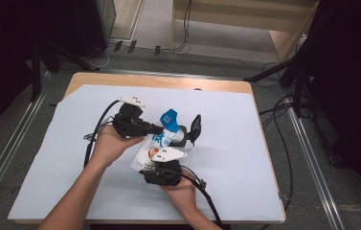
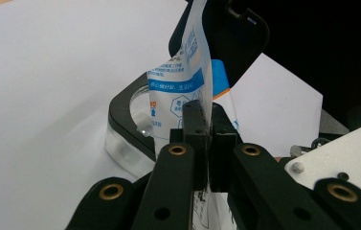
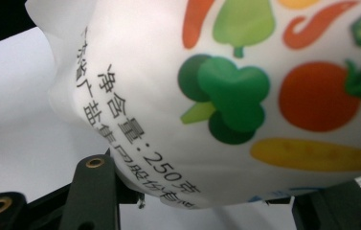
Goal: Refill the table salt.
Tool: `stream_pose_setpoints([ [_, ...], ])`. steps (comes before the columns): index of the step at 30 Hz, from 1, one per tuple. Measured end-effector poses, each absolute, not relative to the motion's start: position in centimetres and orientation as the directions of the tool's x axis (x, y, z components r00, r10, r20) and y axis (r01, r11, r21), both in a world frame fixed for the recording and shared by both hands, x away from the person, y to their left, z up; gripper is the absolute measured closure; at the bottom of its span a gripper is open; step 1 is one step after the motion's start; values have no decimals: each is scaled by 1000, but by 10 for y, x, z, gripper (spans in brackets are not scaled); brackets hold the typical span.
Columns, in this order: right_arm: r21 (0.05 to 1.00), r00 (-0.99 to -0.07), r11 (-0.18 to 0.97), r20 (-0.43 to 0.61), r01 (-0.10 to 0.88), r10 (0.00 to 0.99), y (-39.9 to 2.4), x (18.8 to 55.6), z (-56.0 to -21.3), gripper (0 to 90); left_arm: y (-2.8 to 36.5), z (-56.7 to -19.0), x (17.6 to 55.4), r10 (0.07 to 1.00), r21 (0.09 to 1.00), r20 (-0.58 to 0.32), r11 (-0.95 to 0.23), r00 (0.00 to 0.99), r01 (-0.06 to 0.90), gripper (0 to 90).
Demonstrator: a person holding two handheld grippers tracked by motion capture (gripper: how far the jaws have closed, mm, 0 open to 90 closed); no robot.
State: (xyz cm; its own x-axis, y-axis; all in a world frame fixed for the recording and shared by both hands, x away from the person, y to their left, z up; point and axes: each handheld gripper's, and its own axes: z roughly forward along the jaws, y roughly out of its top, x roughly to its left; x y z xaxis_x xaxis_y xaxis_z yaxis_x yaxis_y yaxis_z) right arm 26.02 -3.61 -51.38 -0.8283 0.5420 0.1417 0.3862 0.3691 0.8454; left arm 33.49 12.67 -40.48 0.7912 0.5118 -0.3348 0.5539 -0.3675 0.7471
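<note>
Pouch (image 1: 161, 139) x1 — L gripper (image 2: 206, 125) pinching top edge, R gripper (image 1: 161, 168) round its base.

Looked like a lab or recording studio rather than a home. Plain wooden desk (image 1: 159, 80) draped with a white sheet (image 1: 226, 143), standing on grey carpet (image 1: 312, 191). Ringed by black stands or tripod legs (image 1: 274, 72) and dark drapes or gear at left and right. Flanked on both sides by metal rails (image 1: 5, 153) running along the floor. Strewn with loose black cables (image 1: 283, 143) over the carpet, with plugs or adapters (image 1: 131, 46) lying behind the desk. Backed by pale wooden furniture (image 1: 245, 19). Worked with a cabled hand-held tool (image 1: 161, 128) in each hand, a rig typical of data capture.
</note>
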Motion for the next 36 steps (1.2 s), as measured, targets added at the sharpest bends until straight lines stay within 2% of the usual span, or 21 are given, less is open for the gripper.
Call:
stream_pose_setpoints([
  [6,839,-806,325,204,436,555,-37,261,-516,481,124,-409,334,504,732,-346,-383,792,563,853],
  [11,838,-798,324,198,440,569,-40,262,-518,485,129,-409,330,508,722,-345,-394,789,569,834],
  [17,835,-804,332,200,439,559,-37,260,-518,485,136,-410,326,520,717,-351,-386,779,581,897],
  [29,831,-831,378,165,407,532,-31,259,-514,455,133,-413,331,544,714,-359,-363,759,598,900],
  [36,833,-824,343,215,435,524,-32,260,-510,475,130,-413,333,549,720,-353,-358,757,595,900],
])
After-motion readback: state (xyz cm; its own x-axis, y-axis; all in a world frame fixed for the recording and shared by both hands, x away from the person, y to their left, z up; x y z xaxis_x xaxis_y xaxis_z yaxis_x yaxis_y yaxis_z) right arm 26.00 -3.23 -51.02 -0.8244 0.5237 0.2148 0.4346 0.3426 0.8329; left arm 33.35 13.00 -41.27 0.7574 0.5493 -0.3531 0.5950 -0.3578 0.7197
